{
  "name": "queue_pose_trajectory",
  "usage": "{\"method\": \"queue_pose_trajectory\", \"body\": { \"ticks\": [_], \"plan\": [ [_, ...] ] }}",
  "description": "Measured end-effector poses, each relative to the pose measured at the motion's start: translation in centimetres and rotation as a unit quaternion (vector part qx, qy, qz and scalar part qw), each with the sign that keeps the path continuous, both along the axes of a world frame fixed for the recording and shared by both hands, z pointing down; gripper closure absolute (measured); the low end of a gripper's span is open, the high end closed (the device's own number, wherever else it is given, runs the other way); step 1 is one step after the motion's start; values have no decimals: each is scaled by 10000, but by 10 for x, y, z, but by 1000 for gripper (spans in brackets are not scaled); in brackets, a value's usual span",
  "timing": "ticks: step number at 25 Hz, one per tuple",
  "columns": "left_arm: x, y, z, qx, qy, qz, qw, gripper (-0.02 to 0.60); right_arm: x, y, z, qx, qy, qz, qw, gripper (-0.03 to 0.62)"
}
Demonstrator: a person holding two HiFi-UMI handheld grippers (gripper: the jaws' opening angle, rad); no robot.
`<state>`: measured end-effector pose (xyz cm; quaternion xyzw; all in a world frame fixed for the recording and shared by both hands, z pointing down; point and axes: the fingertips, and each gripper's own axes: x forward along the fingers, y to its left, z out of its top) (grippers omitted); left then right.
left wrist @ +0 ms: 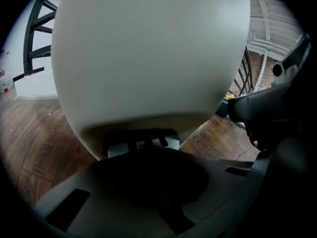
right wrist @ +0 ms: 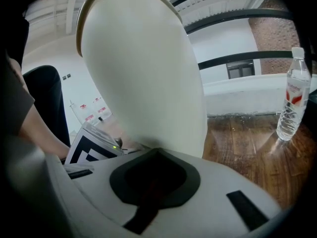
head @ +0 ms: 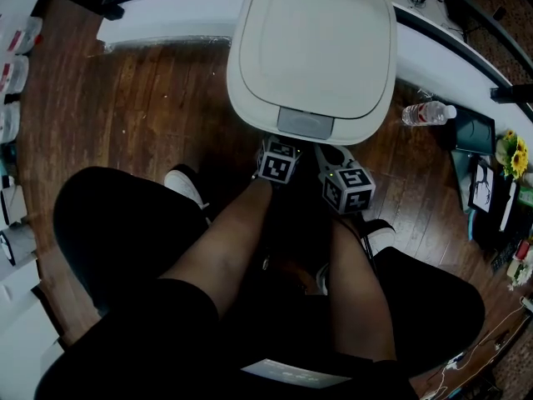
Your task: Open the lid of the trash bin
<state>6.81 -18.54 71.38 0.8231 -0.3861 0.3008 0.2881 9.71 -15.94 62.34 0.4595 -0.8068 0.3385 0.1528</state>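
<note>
The white trash bin (head: 312, 52) stands on the wooden floor with its lid down and a grey push tab (head: 305, 122) at the lid's near edge. Both grippers sit low against the bin's front, under that edge. My left gripper (head: 279, 160) shows only its marker cube, and so does my right gripper (head: 347, 187); their jaws are hidden by the bin. The left gripper view is filled by the bin's wall (left wrist: 148, 58), with a dark pedal (left wrist: 141, 140) at its foot. In the right gripper view, the bin (right wrist: 143, 73) rises just ahead.
A clear water bottle (head: 429, 112) lies on the floor right of the bin, also seen in the right gripper view (right wrist: 292, 95). A white ledge (head: 166, 15) runs behind the bin. Sunflowers (head: 512, 152) and small items sit far right. The person's knees are near the bin.
</note>
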Motion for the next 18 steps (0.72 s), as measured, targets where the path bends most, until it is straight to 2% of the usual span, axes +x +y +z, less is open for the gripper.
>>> {"method": "queue_pose_trajectory", "body": {
  "ticks": [18],
  "plan": [
    [-3, -2, 6, -186, -235, -10, 9995, 541, 2, 8, 10, -209, 93, 24, 9997, 576]
  ]
}}
